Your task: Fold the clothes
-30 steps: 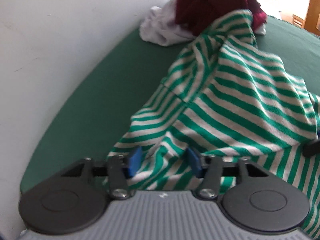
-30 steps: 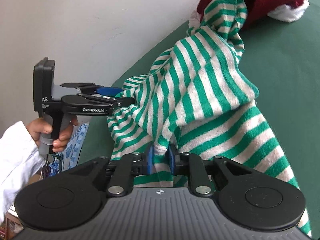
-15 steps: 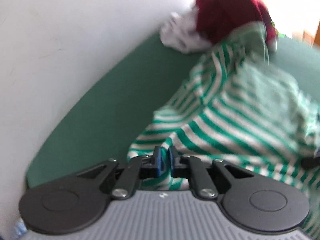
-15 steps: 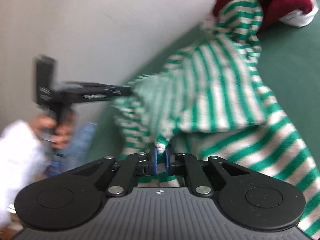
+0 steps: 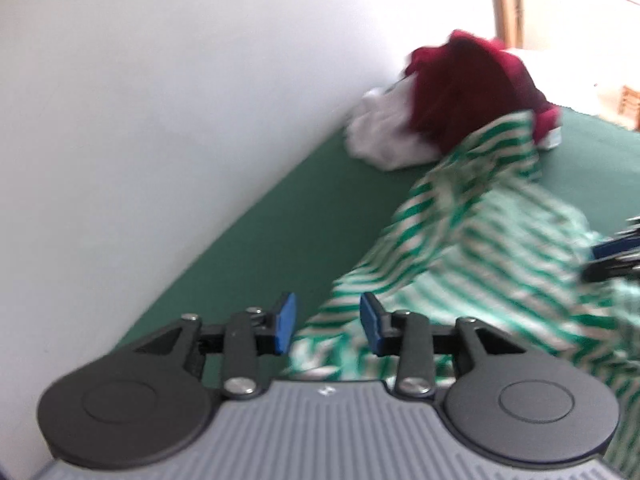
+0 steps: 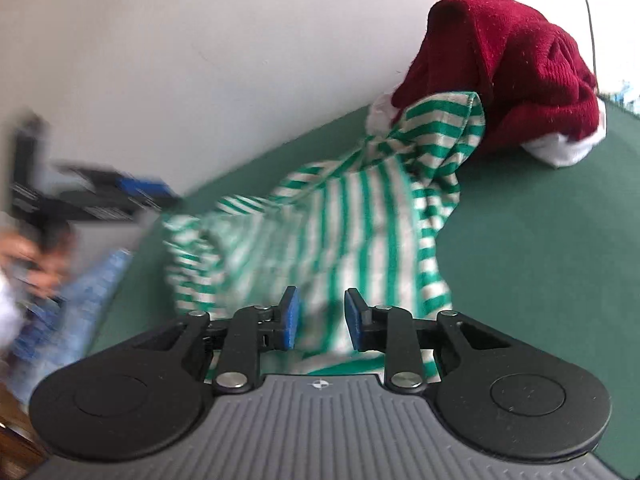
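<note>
Striped top lies loose on the green surface, both my claws spread and holding nothing.

The green-and-white striped top (image 6: 360, 216) sprawls crumpled and unfolded, its far end riding up against the dark red knit (image 6: 516, 76) and white garment (image 5: 384, 136) heaped by the wall (image 5: 160, 100). My left claw (image 5: 327, 328) hovers at its near hem with the pads wide apart and cloth showing between them, not pinched; my right claw (image 6: 318, 318) sits likewise parted over the near edge. I judge both are placed at the hem to take corners and spread it flat on the green surface (image 6: 552, 248).
</note>
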